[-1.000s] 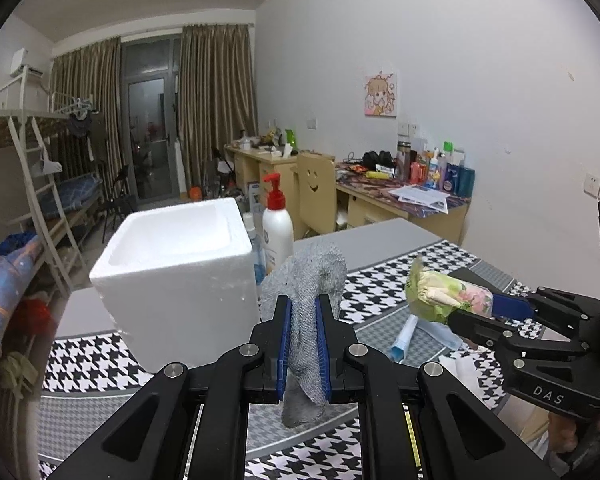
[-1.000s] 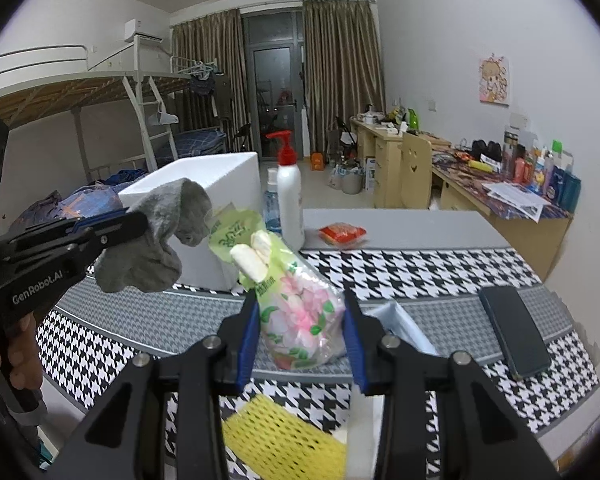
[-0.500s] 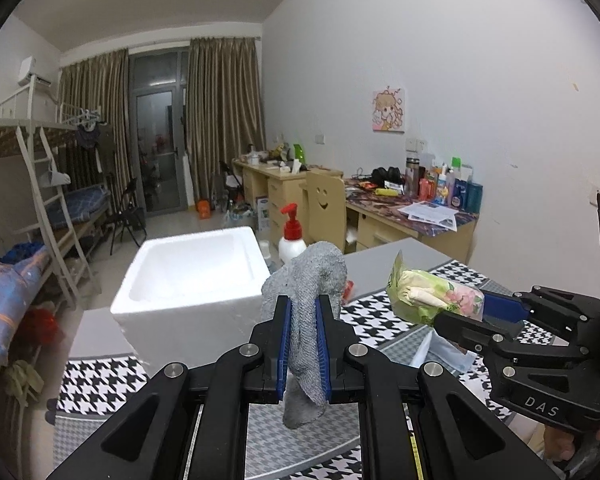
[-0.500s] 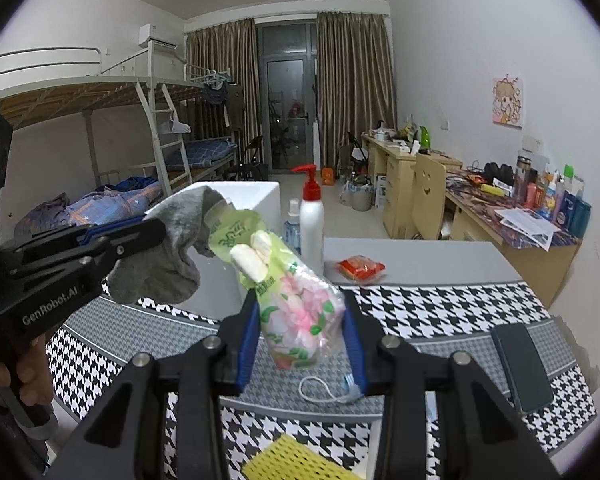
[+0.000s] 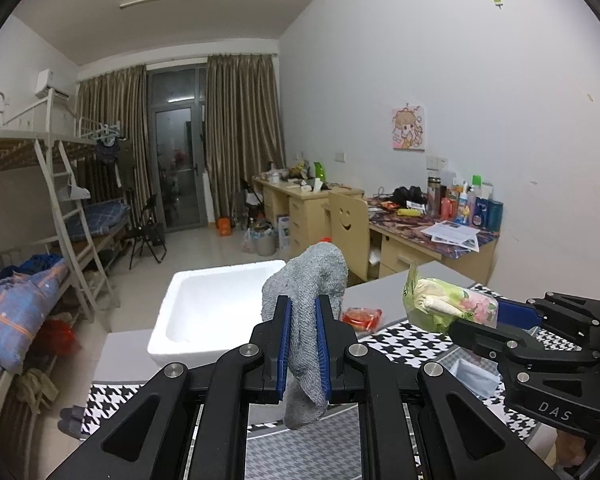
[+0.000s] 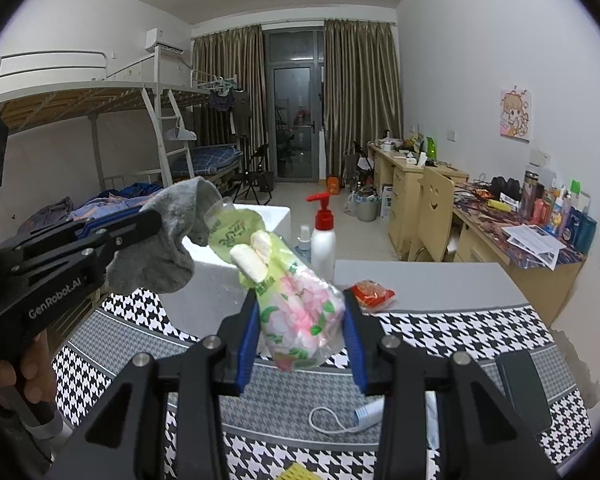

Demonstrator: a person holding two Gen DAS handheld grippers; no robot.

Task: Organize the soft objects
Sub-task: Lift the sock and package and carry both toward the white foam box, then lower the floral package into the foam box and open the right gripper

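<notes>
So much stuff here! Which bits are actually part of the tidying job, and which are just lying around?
Part of the job:
- grey sock, clamped in the left gripper
- flowered plastic bag, clamped in the right gripper
- white foam box, the likely drop spot

Just lying about:
- pump bottle
- red snack packet
- black phone
- face mask

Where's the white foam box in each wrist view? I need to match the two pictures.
Left wrist view: the white foam box sits centre-left, just behind the gray sock.
Right wrist view: the box is centre-left, mostly hidden behind the sock and the floral bag.
Shared landmark: the red snack packet.
</notes>
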